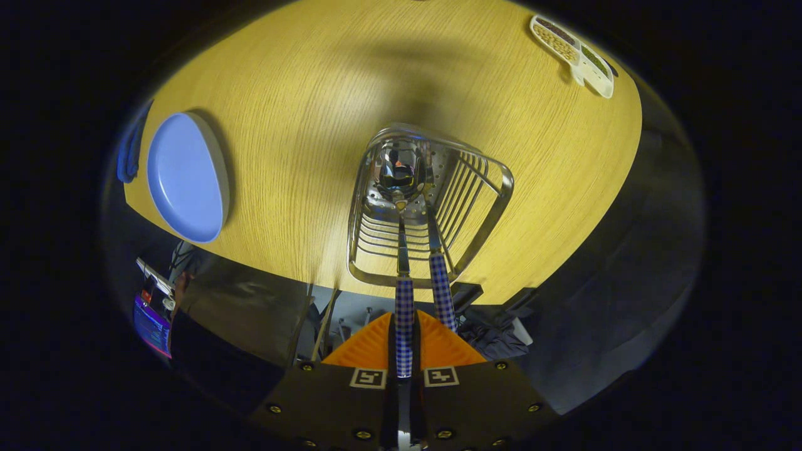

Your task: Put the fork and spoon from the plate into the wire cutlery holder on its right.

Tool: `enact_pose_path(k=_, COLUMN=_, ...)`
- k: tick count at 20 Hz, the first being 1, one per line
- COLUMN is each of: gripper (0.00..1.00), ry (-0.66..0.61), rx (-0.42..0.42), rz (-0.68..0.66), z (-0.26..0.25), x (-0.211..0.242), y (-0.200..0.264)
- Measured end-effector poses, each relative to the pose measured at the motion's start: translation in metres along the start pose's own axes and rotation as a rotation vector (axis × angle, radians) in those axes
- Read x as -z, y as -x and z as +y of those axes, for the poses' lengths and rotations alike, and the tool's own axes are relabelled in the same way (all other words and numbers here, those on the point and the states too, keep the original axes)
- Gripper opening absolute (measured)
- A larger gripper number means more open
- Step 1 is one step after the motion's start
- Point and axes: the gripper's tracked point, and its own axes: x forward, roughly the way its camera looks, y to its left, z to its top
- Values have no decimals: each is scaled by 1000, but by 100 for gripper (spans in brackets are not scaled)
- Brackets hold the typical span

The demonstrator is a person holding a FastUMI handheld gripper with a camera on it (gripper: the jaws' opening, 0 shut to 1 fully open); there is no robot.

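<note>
The gripper [404, 341] looks steeply down over the near edge of the round, yellow wood-grain table [301, 81]. Its fingers [369, 347] are drawn close together and clench the blue-and-white checked handle of the spoon [404, 313], which runs straight ahead from between them with only a thin slot left on either side. The spoon's steel neck leads down into the chrome wire cutlery holder [495, 207], and its shiny bowl sits low inside, over the perforated metal bottom.

Just to the right of the spoon stands a second piece with the same checked handle, the fork [440, 291]. Its handle sticks up out of the holder's near rim and its steel shaft goes down inside, next to the spoon; its tines are hard to make out among the reflections. The fingers do not touch it.

The holder stands on the table near its near edge, just ahead of the fingers, its wire bars running along its right and near sides.

Well to the left of the holder lies the pale blue oval plate [185, 178], its surface bare. At the far right of the table, well apart from the holder, sits a white divided snack tray [573, 50] with brownish and dark fillings in its compartments.

Below the table's near edge, a dark chair and cluttered floor show dimly.
</note>
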Motion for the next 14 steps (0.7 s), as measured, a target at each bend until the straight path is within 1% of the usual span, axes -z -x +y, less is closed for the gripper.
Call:
enact_pose_path(k=2, gripper=9, ry=8, rx=8, rz=7, z=0, x=-1, y=2)
enact_pose_path(k=6, gripper=9, ry=17, rx=6, rz=-2, z=0, x=-3, y=3)
enact_pose_path(k=10, gripper=11, ry=11, rx=-1, rz=-58, z=-3, x=-7, y=9)
enact_pose_path(k=14, gripper=13, ry=-6, rx=-8, rz=-153, z=-9, x=-5, y=29)
